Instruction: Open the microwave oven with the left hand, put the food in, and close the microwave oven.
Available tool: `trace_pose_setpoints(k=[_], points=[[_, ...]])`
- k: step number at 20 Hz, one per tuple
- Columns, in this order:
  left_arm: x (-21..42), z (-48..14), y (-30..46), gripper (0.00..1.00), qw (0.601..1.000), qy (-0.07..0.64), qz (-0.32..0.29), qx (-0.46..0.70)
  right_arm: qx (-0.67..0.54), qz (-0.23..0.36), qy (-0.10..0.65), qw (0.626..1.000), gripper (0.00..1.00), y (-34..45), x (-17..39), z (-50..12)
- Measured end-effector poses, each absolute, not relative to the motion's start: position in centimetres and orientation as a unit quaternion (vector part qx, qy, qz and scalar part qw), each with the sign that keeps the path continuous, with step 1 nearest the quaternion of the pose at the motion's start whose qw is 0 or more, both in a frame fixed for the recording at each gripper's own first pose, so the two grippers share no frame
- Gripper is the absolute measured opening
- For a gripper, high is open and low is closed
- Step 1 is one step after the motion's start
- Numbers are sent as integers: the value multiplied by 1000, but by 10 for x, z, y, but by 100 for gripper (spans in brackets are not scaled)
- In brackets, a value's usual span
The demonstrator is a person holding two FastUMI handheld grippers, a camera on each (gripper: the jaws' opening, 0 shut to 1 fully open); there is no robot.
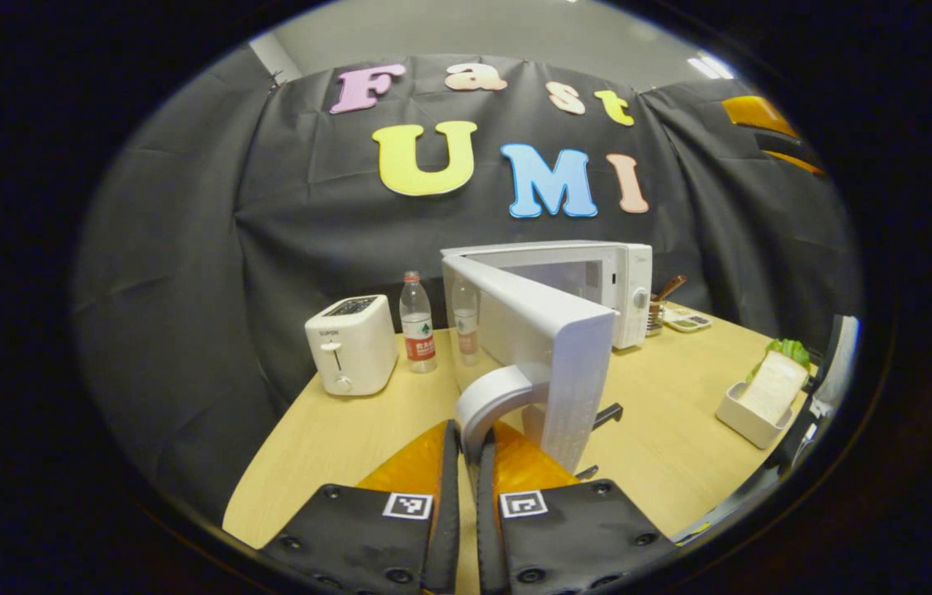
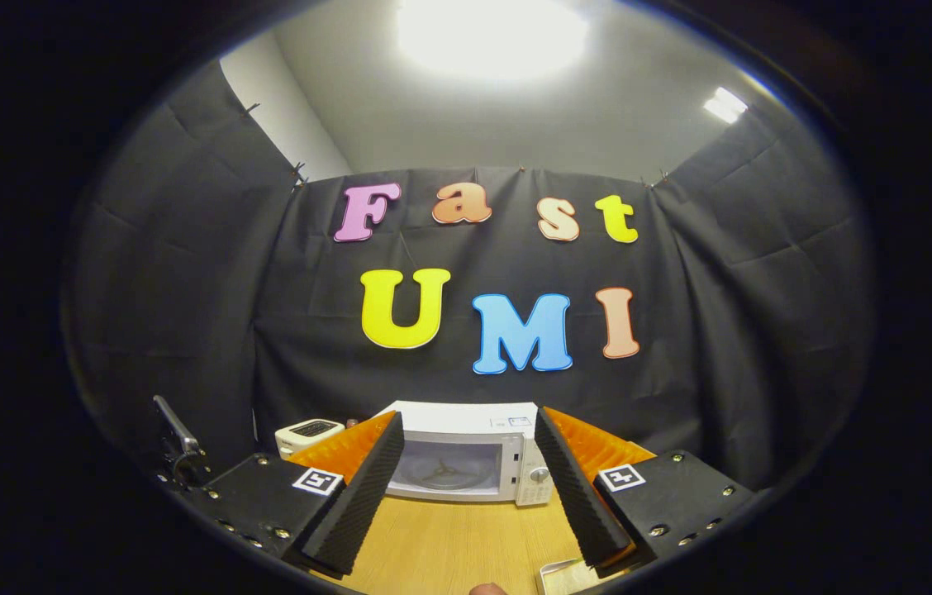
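The microwave stood at the back of the wooden table, its door swung wide open. The left gripper was clamped on the door's curved handle. A tray of food sat to the right. A toaster and a bottle stood to the left. The right gripper hung with fingers apart, facing the open microwave.
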State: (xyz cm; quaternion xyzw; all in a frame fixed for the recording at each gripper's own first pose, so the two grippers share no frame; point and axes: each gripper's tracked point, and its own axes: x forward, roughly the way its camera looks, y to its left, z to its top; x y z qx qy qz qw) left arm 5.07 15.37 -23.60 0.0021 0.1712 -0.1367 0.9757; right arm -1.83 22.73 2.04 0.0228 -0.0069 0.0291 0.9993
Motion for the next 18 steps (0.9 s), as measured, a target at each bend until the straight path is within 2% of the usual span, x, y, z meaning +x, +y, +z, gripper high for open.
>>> trace_pose_setpoints(k=[8,11,12,13,14,15,16,18], points=[[8,-230,158,43,978,184,-85,41,32,42,-5,999,97,191,-10,15],[-18,-220,155,85,982,180,-52,22,41,64,23,997,97,173,-2,-2],[-25,-209,151,93,984,175,-40,17,42,68,29,996,97,164,0,-5],[-28,-202,149,97,985,171,-29,15,43,72,37,996,97,155,2,-9],[-32,-189,146,87,987,161,-18,13,44,77,43,995,97,147,3,-12],[-33,-176,141,94,989,150,-10,9,44,79,49,995,97,138,6,-16],[-33,-163,136,97,990,140,-2,4,44,81,55,994,96,129,8,-20],[-35,-141,126,95,992,123,11,-4,42,84,73,993,97,112,12,-33]])
